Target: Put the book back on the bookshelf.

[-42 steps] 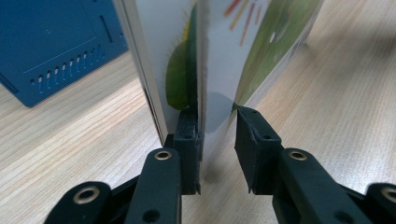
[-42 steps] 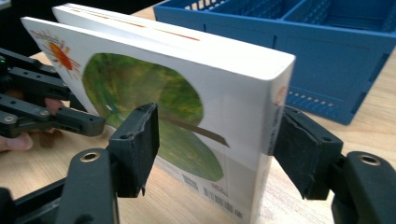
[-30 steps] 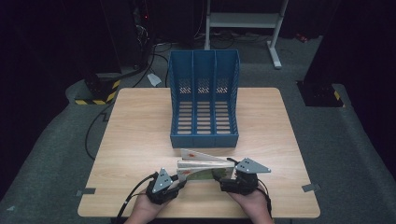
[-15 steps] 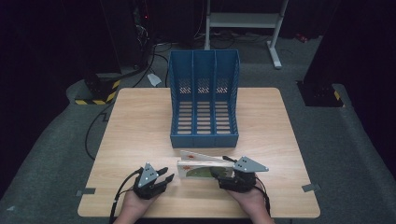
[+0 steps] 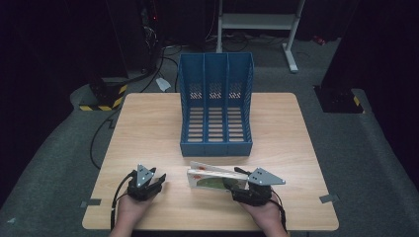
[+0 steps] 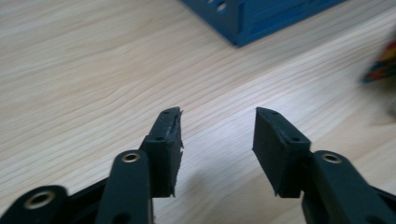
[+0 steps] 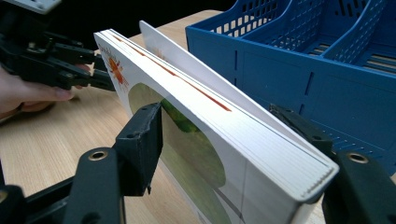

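Book (image 5: 212,177) stands on its edge at the near right of the desk (image 5: 148,128), just before the blue file rack (image 5: 216,106), clamped across its thickness by the right gripper (image 5: 237,183); stiff yet glossy, it is best pinched near the spine. Left gripper (image 5: 159,178), at the near left, has just been opening its fingers (image 6: 166,140) on nothing, while the right gripper view reveals the loose cover (image 7: 196,70) splaying

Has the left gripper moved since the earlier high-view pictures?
Yes. The left gripper has drawn away leftward from the book, which the right gripper holds below the blue file rack. Its jaws have just been opening, with nothing between them.
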The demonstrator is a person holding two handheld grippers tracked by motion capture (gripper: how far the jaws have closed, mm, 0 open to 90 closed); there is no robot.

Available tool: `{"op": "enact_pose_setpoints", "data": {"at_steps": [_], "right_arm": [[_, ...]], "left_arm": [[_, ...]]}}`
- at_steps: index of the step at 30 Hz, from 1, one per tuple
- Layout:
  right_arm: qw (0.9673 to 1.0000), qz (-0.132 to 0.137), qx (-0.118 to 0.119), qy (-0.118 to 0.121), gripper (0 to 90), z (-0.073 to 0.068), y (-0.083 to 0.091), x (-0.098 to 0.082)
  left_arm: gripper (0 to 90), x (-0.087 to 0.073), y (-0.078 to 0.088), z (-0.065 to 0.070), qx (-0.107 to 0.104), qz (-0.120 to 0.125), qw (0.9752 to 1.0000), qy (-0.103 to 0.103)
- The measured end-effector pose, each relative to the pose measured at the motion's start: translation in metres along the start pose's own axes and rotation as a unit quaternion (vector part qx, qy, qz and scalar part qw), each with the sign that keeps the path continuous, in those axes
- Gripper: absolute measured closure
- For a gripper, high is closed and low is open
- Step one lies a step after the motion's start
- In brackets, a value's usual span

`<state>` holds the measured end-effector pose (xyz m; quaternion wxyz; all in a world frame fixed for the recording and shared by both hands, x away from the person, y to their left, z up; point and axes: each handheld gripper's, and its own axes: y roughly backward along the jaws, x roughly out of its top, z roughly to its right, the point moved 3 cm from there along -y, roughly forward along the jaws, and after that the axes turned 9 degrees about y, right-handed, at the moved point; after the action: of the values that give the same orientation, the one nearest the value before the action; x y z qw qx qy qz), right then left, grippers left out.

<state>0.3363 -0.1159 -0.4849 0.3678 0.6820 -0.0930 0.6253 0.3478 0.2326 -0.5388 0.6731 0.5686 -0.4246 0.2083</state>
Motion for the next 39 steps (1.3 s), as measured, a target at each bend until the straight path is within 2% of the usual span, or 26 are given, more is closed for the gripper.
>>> {"op": "enact_pose_setpoints", "data": {"at_steps": [3,6,7,12,15,17,20,23,27,32,35,36,39], "right_arm": [[1.0000,0.000,0.002,-0.003,38.7,-0.001,0.001,0.000],[1.0000,0.000,0.006,-0.004,40.4,-0.001,0.002,0.000],[0.9999,0.001,0.011,-0.007,43.8,-0.001,0.003,-0.001],[0.9996,0.004,0.024,-0.011,47.7,-0.001,0.006,-0.001],[0.9997,0.006,0.024,-0.008,48.1,-0.002,0.007,-0.001],[0.9997,0.007,0.022,-0.006,48.2,-0.003,0.007,-0.001],[0.9997,0.008,0.022,-0.004,48.9,-0.004,0.008,-0.002],[0.9996,0.008,0.026,-0.004,50.1,-0.005,0.009,-0.002],[0.9995,0.008,0.029,-0.002,57.5,-0.006,0.010,-0.003],[0.9994,0.008,0.034,-0.002,58.7,-0.007,0.011,-0.003],[0.9993,0.009,0.037,0.000,63.9,-0.008,0.011,-0.003],[0.9993,0.010,0.035,0.004,69.8,-0.009,0.012,-0.002],[0.9992,0.012,0.039,0.002,71.8,-0.009,0.013,-0.002]], "left_arm": [[47.2,-0.002,-0.006,-0.006,0.025,-0.019,0.9995,0.003],[45.2,-0.002,-0.009,-0.006,0.031,-0.023,0.9992,0.005],[44.9,-0.002,-0.010,-0.006,0.030,-0.024,0.9992,0.006],[44.3,0.000,-0.013,-0.005,0.011,-0.027,0.9994,0.018],[44.1,0.000,-0.014,-0.005,0.001,-0.030,0.9990,0.034],[43.3,0.001,-0.014,-0.004,-0.009,-0.035,0.9987,0.037],[42.5,0.001,-0.015,-0.002,-0.010,-0.034,0.9987,0.035],[41.2,0.001,-0.016,-0.004,-0.014,-0.037,0.9983,0.043],[40.4,0.002,-0.017,-0.005,-0.018,-0.038,0.9979,0.050],[40.4,0.002,-0.017,-0.005,-0.018,-0.038,0.9978,0.052],[40.4,0.002,-0.017,-0.005,-0.019,-0.039,0.9976,0.054],[40.5,0.002,-0.017,-0.005,-0.019,-0.039,0.9976,0.053],[40.5,0.002,-0.017,-0.005,-0.019,-0.038,0.9977,0.052]]}}
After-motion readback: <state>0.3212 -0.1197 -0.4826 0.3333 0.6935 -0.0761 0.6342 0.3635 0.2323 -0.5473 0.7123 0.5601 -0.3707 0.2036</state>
